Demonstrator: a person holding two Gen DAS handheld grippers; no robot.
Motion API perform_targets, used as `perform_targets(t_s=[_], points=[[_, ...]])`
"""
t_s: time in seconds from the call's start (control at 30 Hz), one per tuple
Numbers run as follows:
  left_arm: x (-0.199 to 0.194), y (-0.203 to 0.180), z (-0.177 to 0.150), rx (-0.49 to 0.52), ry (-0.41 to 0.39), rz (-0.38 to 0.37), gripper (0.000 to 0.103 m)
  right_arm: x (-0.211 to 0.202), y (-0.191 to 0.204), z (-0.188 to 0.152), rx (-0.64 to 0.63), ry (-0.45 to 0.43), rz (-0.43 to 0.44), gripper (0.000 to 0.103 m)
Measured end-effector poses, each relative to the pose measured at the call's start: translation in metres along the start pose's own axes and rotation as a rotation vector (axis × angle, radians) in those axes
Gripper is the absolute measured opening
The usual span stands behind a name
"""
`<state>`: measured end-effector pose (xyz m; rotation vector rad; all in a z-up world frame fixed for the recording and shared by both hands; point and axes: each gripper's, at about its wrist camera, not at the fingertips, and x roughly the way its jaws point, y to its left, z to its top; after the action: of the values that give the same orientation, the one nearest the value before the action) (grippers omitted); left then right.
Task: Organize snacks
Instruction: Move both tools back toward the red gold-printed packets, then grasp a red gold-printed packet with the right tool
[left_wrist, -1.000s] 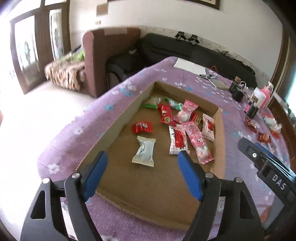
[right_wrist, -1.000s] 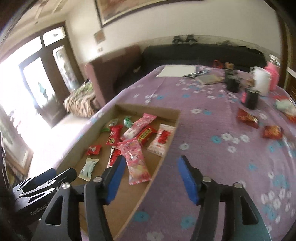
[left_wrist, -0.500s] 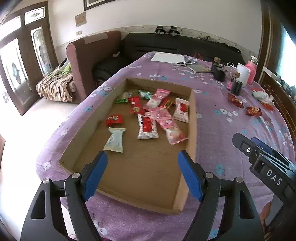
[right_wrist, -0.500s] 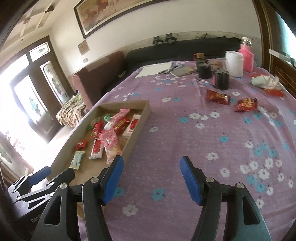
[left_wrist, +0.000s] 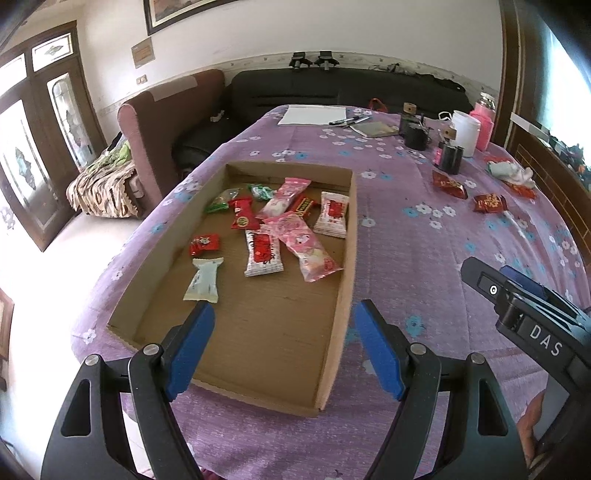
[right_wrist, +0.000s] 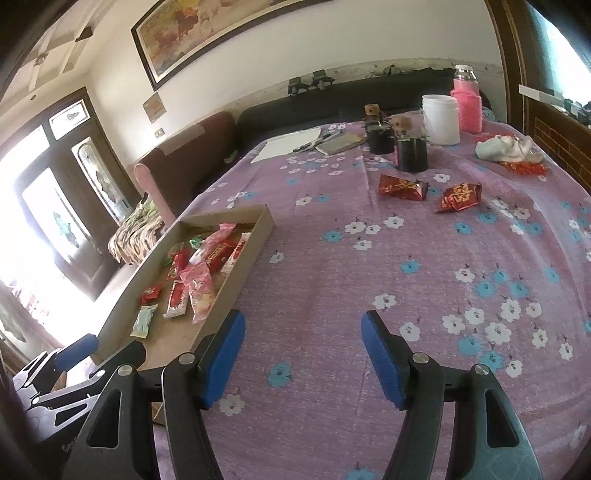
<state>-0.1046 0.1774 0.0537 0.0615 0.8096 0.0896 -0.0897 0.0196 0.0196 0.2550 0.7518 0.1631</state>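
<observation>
at the far left a glass door (left_wrist: 22, 162) lets in bright light, with a patterned blanket (left_wrist: 103, 188) and a brown armchair (left_wrist: 166, 122) beside it. next comes the cardboard tray (left_wrist: 349, 251), lying on the desk (left_wrist: 424, 258), which is covered in a purple flowered cloth. inside the tray lie the snacks: a pale green packet (left_wrist: 205, 280) nearest the camera, a small red candy (left_wrist: 204, 244) just behind it, a white and red bar (left_wrist: 263, 253), a long pink packet (left_wrist: 304, 247) partly over its neighbours, and more wrappers bunched toward the far end. the left gripper (left_wrist: 282, 347) hangs over the near end of the tray, jaws wide and holding nothing. the right gripper (right_wrist: 303, 354) hovers above bare cloth just right of the tray, jaws also wide and empty. further right, well apart from the tray, two red packets (right_wrist: 402, 187) (right_wrist: 460, 196) lie on the cloth near two dark cups (right_wrist: 412, 152), a white tub (right_wrist: 441, 120), a pink bottle (right_wrist: 467, 107) and a crumpled cloth (right_wrist: 508, 147).
</observation>
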Motion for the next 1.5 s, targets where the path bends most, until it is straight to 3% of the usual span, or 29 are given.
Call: perform_targets(t_s=[0.33,0.63,0.87,1.2,1.3,1.5], points=[[0.007,-0.016,-0.001,0.018,0.033,-0.042,0.079,0.001,-0.018,0.001,0.038,0.002,-0.007,0.068],[0.007,-0.035,0.002,0.0,0.058,-0.251,0.079,-0.005,-0.067,0.008,0.097,-0.002,-0.09,0.068],[0.019,-0.049,-0.001,0.022,0.095,-0.342,0.079,-0.009,-0.131,0.037,0.157,-0.001,-0.212,0.068],[0.028,-0.052,0.016,0.033,0.132,-0.36,0.079,0.061,-0.189,0.106,0.276,0.028,-0.227,0.068],[0.029,-0.052,0.033,0.041,0.123,-0.366,0.079,0.088,-0.198,0.112,0.312,0.05,-0.254,0.068],[0.048,-0.073,0.078,0.053,0.12,-0.38,0.078,0.109,-0.205,0.115,0.308,0.035,-0.207,0.068]])
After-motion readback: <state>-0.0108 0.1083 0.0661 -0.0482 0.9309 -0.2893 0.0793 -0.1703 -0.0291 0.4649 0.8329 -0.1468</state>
